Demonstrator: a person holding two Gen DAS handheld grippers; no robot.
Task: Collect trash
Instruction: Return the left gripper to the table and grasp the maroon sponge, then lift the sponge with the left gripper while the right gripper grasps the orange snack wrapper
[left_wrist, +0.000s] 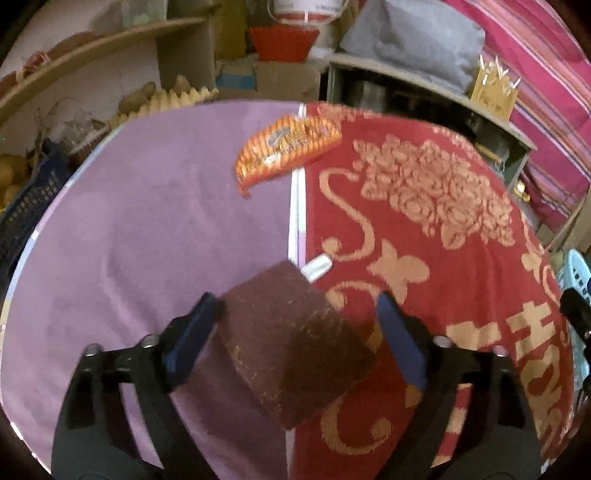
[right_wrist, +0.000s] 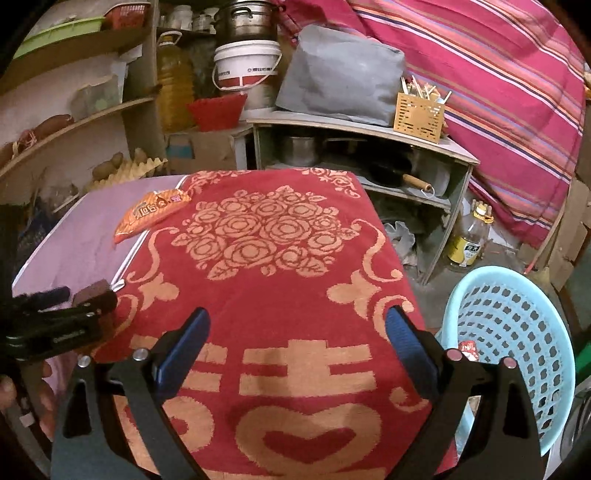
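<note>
Left hand-held gripper (left_wrist: 295, 328) has its jaws spread wide around a dark brown block (left_wrist: 291, 343), perhaps a scouring pad or a sponge; one finger (left_wrist: 195, 332) looks close to or just touching the block's left edge, while the other stands apart from it, so nothing is clamped. The block lies on the bench (left_wrist: 129, 240), across the seam where the purple surface meets the red towel (left_wrist: 424, 229). A small white scrap (left_wrist: 316, 266) lies just beyond the block's far corner, and an orange snack wrapper (left_wrist: 286, 146) sits farther off at the towel's far edge.

Right hand-held gripper (right_wrist: 297, 336) hangs above the towel with its jaws open and nothing between them. A pale blue basket (right_wrist: 517, 332) stands off the bench's right side, with a bit of red litter (right_wrist: 468, 350) already inside.

By my reading the step in hand is picking up the block. To do it well, the left tool should shift slightly right so the block sits centred between the pads, and turn to meet its flat sides, since it lies at an angle to the fingers. Closing gently should hold it without bunching the towel beneath. The carry to the basket passes the right tool, which should keep clear.
</note>
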